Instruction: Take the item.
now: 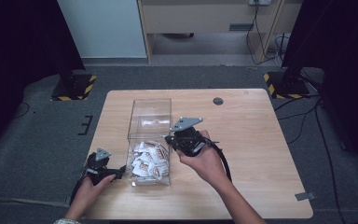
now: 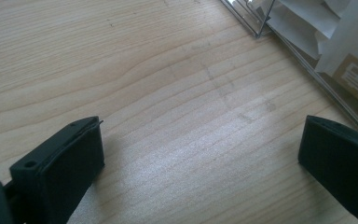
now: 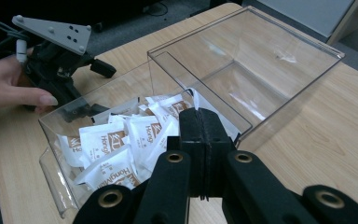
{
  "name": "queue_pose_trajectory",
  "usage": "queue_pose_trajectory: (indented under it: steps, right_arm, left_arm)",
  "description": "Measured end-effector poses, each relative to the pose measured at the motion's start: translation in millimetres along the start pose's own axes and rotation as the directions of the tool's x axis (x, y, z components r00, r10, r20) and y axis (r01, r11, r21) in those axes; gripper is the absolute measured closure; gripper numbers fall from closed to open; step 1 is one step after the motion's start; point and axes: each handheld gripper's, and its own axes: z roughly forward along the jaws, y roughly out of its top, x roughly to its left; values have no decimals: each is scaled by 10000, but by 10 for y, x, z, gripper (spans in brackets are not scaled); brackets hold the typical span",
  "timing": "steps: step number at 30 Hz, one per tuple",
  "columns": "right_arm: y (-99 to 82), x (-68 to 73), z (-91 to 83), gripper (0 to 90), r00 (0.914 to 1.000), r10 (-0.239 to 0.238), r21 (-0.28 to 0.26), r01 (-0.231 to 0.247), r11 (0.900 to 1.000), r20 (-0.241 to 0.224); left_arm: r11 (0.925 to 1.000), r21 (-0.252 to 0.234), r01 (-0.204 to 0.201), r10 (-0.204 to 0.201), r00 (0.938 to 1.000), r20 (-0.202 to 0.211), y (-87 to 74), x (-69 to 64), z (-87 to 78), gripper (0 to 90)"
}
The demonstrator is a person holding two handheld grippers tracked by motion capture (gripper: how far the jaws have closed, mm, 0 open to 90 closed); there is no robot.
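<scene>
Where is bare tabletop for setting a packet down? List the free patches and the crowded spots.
Free: the table right of the clear box, out to its right edge, and the strip behind the box. Crowded: beside the left gripper at the box's left wall, and the box's near end, heaped with packets, where the right gripper hovers.

Glossy clear plastic box [image 1: 150, 122] holding smooth white paper-like sachets [image 1: 148, 161] sits on a matt wood-grain table [image 1: 251, 154].

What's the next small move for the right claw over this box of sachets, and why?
Probably open the right claw first: its jaws are pressed together with nothing between them, poised over the sachets in the clear box. Shut, it cannot take one.
</scene>
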Motion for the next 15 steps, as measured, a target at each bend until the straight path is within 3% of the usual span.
queue_pose_trajectory:
  steps: [15]
  right_arm:
    - [-119,-171,-23,898,9991,151,190,-159,9997,397]
  left_arm:
    - [10000,1,-2,2,10000,0,0,0,0,0]
